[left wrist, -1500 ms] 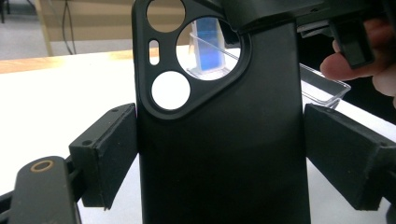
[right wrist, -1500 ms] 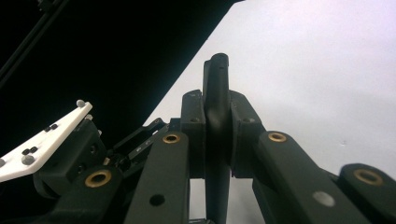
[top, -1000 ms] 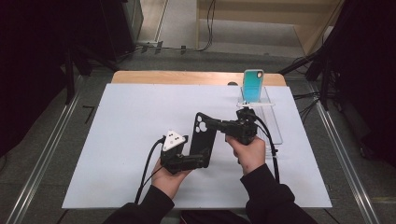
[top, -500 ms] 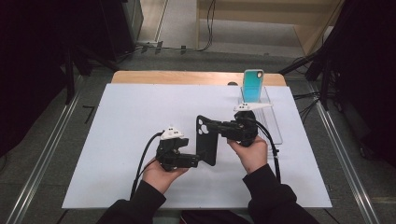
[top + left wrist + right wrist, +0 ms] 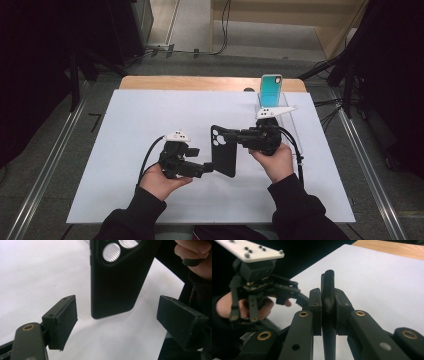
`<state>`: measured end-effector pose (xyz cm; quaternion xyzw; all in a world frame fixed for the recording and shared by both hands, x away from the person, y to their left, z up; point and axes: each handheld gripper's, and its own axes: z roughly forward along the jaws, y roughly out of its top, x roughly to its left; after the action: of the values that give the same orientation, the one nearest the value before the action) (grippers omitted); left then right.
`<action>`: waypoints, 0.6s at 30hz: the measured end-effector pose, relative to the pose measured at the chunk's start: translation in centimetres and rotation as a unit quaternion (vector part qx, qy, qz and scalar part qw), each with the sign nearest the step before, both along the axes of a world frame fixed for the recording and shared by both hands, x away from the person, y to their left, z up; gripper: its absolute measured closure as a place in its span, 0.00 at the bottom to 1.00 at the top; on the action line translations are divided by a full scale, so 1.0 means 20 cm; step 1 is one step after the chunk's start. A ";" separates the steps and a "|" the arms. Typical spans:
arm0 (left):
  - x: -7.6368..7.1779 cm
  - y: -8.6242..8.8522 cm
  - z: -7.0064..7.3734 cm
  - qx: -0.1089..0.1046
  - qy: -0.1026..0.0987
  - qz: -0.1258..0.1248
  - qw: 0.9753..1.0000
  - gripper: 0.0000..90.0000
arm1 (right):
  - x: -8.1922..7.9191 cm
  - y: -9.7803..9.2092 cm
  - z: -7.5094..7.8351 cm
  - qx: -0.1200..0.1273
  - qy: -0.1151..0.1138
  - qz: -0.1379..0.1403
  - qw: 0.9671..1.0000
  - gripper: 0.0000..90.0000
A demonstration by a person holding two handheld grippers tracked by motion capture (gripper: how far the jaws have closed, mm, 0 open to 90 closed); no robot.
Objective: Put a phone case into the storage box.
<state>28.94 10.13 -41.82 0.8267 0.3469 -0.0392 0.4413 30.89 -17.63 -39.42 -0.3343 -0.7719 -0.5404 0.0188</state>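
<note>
My left gripper (image 5: 209, 166) has let go, jaws spread wide now either side of the case's (image 5: 223, 150) lower end; my right gripper (image 5: 227, 136) still pinches it upright above the table (image 5: 125, 130), shifted slightly right

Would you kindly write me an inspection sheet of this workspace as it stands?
Surface: white sheet over a wooden table.
Job's things: black phone case, held on edge above the sheet.
Clutter: teal phone upright in a clear stand at the far right.
Grippers: right gripper shut on the case; left gripper open, jaws either side of the case's lower end.
Cables: one trails from each gripper; more on the floor beyond.
Surroundings: grey floor, metal rails, dark equipment at both sides.
</note>
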 end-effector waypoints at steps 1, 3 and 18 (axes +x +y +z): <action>0.00 0.01 0.01 -0.001 -0.004 -0.003 1.000 0.19 | 0.00 0.00 0.00 0.001 -0.001 0.006 1.000 0.86; 0.01 0.02 0.02 -0.004 -0.007 -0.011 1.000 0.19 | 0.00 0.00 0.00 -0.004 -0.005 0.013 1.000 0.86; 0.07 0.09 0.12 -0.001 -0.021 -0.061 0.998 0.19 | 0.00 0.00 0.02 -0.008 -0.007 0.081 0.997 0.86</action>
<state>30.31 11.86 -39.44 0.8463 0.2866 -0.0495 0.4464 30.97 -17.63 -38.99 -0.2670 -0.8009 -0.5333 0.0539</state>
